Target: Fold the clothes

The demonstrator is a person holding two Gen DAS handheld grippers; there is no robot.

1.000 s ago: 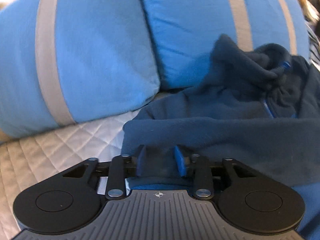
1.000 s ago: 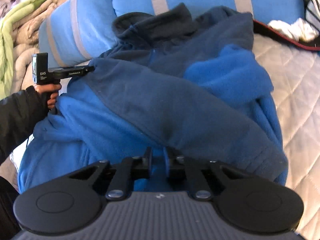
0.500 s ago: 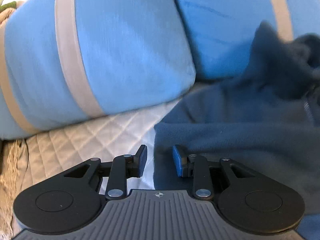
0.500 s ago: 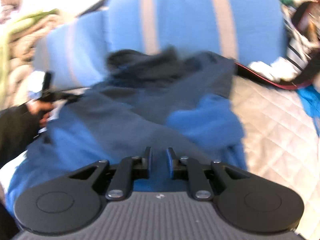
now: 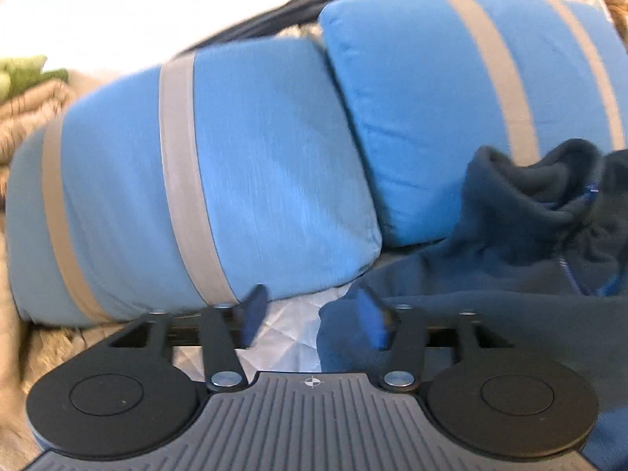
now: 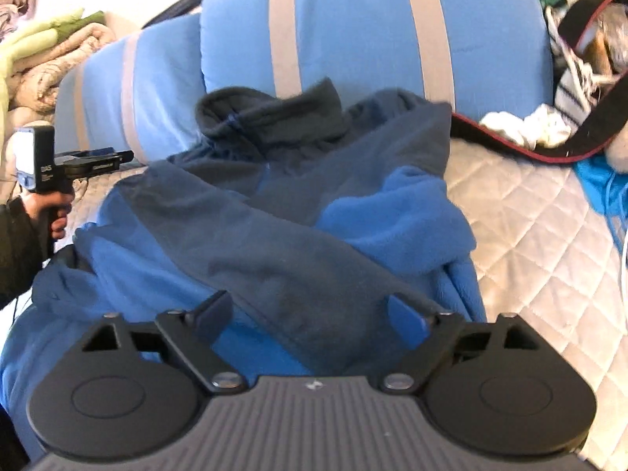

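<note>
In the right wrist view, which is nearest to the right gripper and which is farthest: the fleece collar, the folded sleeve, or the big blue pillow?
From the right gripper:
1. Folded sleeve, lying across the fleece just ahead of the open jaws.
2. Fleece collar, further back, at the top of the garment.
3. Big blue pillow, behind the collar, at the head of the bed.

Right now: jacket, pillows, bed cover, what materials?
Jacket: looks like fleece, matte and fuzzy, soft thick folds. Pillows: smooth woven fabric, probably cotton, fine creases, grey stripes. Bed cover: quilted fabric with slight sheen and stitched diamonds, fibre unclear.
</note>
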